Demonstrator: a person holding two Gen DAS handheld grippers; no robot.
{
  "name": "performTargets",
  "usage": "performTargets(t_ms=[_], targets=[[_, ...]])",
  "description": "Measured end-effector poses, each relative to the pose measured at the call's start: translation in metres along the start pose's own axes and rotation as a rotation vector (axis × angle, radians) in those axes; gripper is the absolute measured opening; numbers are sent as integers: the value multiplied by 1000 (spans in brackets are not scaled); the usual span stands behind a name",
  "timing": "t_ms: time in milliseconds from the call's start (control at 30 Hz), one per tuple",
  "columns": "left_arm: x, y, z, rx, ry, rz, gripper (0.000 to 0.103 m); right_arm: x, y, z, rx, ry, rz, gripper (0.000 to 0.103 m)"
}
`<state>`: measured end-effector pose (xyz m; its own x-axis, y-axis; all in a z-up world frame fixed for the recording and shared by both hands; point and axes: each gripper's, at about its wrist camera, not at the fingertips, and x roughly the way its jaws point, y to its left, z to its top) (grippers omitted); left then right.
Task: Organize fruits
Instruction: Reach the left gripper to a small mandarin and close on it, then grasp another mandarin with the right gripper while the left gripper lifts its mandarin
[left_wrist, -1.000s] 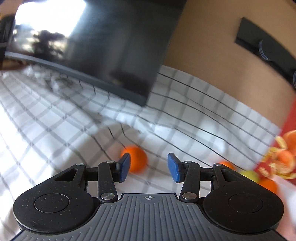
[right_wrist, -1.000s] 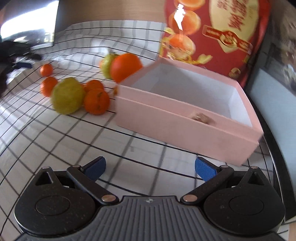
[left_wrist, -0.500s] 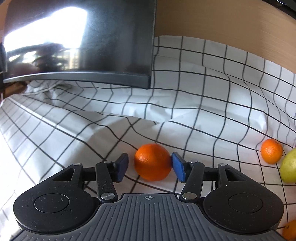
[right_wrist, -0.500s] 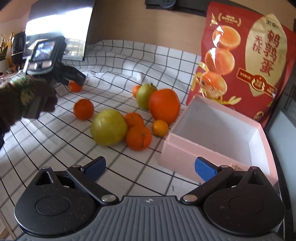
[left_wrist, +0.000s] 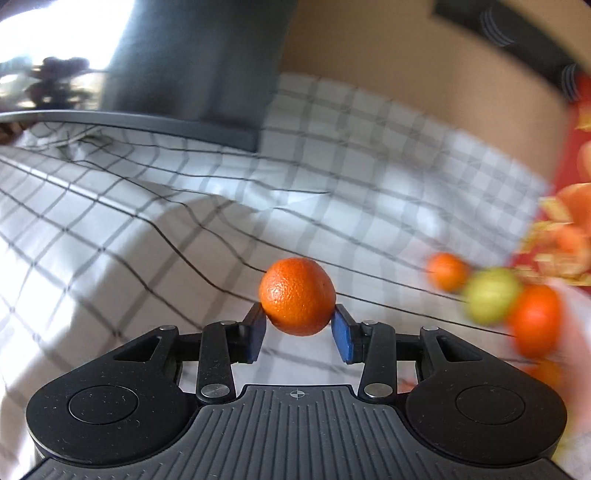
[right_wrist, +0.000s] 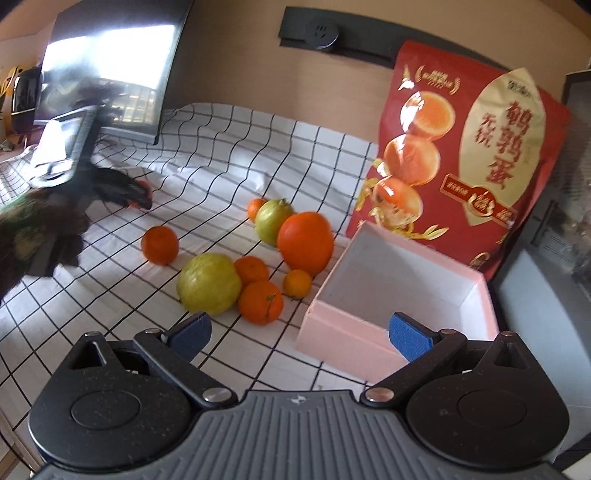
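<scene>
Checked cloth (right_wrist: 229, 155) covers the surface, with a tan wall behind, a dark screen (right_wrist: 110, 66) at the far left and a red snack bag (right_wrist: 472, 155) standing at the right. Just in front of that bag sits the pink box (right_wrist: 402, 295), open and showing only its white inside; no fruit appears in it, so the sorting looks barely begun.

Beside the box lies the main cluster of fruit: a big orange (right_wrist: 306, 242), two green fruits (right_wrist: 208, 283) and (right_wrist: 274, 221), and several small tangerines, one (right_wrist: 260, 302) nearest the camera, a tiny one (right_wrist: 297, 283) close to the box wall, and another (right_wrist: 160, 244) apart to the left. All of these are left to be moved.

One fruit is under way. The left gripper (left_wrist: 298, 326) has just been closing, and its blue pads now press on both sides of a small orange (left_wrist: 297, 295), which seems lifted clear of the cloth. The blurred background suggests it is being carried. The right gripper (right_wrist: 301, 334) hangs wide and empty near the box's front corner.

My reading: first piece in transit, everything else waiting.
</scene>
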<state>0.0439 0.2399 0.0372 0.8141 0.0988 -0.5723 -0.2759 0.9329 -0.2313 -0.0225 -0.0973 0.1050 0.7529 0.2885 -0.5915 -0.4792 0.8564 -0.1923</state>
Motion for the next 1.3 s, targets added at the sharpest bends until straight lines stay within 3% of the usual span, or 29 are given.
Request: performTargets(t_ms=[133, 233, 367, 500, 633, 767, 1167, 1267, 1300], targets=[[-46, -12, -37, -20, -17, -141, 44, -2, 5, 5, -11, -21, 27, 103], [-68, -18, -65, -63, -27, -202, 44, 7, 14, 12, -12, -19, 82, 103], [-87, -19, -81, -62, -71, -186, 44, 28, 27, 24, 13, 17, 176, 103], [-103, -5, -82, -74, -119, -146, 44, 57, 51, 38, -10, 48, 175, 103], [-107, 14, -82, -170, -121, -128, 44, 88, 74, 50, -14, 84, 205, 103], [-108, 16, -84, -169, -98, -123, 44, 123, 93, 68, 44, 118, 238, 100], [-106, 19, -89, -182, -75, -122, 44, 186, 124, 78, 136, 275, 266, 76], [-105, 19, -89, -188, -72, -118, 44, 183, 127, 80, 127, 272, 282, 61], [-105, 19, -89, -190, -70, -118, 44, 180, 127, 80, 125, 268, 297, 49]])
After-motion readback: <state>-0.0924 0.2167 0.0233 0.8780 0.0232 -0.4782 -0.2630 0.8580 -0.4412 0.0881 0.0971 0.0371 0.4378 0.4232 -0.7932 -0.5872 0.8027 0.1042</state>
